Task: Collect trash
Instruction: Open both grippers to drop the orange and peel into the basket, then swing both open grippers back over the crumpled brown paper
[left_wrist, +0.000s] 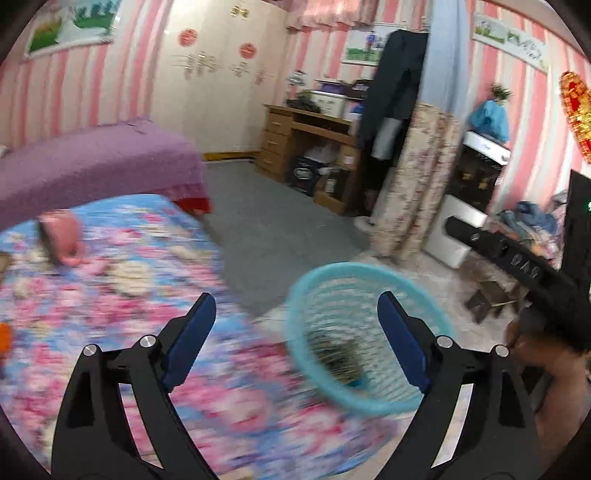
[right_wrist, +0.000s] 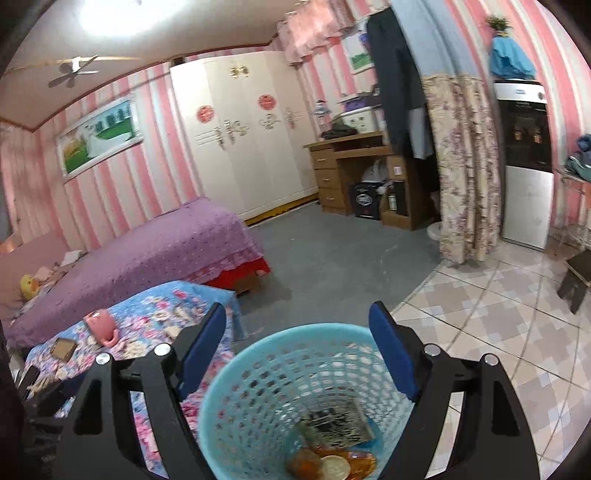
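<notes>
The right tongs (right_wrist: 297, 350) hung apart and empty directly over the blue basket (right_wrist: 236, 369) on the floor beside the counter's (right_wrist: 155, 306) edge, wrappers already inside, while the left tongs (left_wrist: 295, 339), also apart and empty, hovered between counter and basket.

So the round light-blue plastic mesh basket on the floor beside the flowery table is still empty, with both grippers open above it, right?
Not empty. The right wrist view shows wrappers lying in the round light-blue plastic mesh basket. The rest holds: both the right gripper and left gripper are open.
</notes>
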